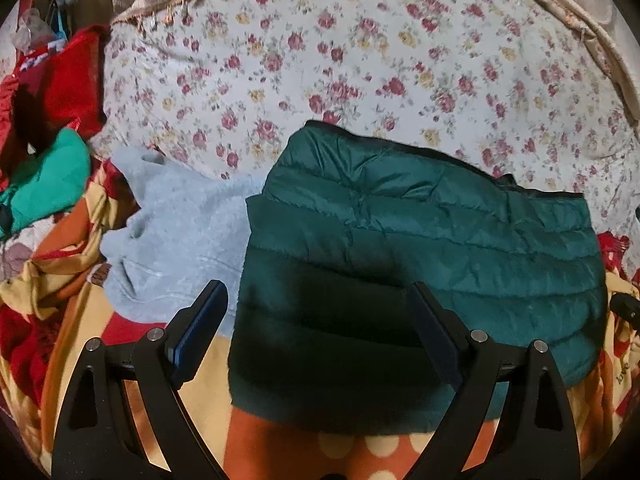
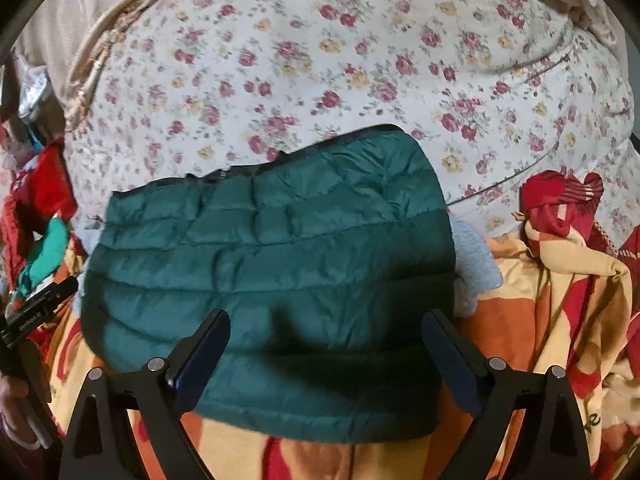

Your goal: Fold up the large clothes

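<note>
Both the left gripper (image 1: 316, 320) and right gripper (image 2: 326, 344) are hovering wide open and empty over the folded green puffer jacket (image 1: 420, 248), which is lying on the patterned blanket (image 1: 360, 456), apparently released, before the floral quilt (image 1: 360, 60).

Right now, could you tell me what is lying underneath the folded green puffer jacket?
The green puffer jacket rests partly on a light grey fleece garment, which shows on both sides, and on the orange patterned blanket. How the fleece lies beneath is covered.
</note>
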### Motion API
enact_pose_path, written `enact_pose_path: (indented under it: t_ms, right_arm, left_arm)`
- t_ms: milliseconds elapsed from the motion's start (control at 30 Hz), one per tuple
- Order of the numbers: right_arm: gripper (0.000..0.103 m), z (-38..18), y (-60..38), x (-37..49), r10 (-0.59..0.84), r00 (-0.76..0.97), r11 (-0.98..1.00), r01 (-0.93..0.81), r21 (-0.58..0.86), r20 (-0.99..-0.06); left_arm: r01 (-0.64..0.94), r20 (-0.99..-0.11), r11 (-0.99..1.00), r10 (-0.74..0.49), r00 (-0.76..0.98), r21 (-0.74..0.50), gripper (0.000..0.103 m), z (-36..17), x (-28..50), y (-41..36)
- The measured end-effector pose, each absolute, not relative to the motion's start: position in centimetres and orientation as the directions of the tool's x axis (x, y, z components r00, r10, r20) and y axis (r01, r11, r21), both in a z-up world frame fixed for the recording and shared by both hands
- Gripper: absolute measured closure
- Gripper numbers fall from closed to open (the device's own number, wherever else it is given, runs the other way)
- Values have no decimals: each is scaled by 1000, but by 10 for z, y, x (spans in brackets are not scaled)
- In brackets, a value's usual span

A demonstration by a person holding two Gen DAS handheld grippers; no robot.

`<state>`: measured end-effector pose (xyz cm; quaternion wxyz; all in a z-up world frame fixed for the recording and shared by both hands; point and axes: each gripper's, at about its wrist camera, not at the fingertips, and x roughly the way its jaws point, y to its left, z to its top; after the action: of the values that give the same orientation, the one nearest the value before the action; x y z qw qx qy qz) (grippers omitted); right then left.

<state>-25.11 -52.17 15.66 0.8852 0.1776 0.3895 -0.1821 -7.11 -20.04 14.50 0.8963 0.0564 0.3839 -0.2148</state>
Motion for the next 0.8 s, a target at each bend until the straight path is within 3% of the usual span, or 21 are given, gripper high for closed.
enact_pose_path:
  t_ms: [367, 567, 700, 800]
  right_arm:
    - [8, 125, -552, -218, -232, 592, 856, 502, 127, -772]
    - [2, 113, -565, -210, -231, 592, 853, 505, 132, -772]
    - [0, 110, -570, -208, -225, 608, 861, 490, 136, -761]
    - [0, 108, -576, -207, -217, 617, 870, 474, 137, -756]
  left_arm:
    - [404, -748, 911, -329, 577, -89, 12, 116, -35, -209]
    - [399, -753, 909, -343, 562, -117, 12, 109, -21, -213]
    - [404, -757, 896, -393, 522, -186, 7, 103, -9, -211]
    - [395, -761, 860, -484, 433, -322, 4, 93, 7, -199]
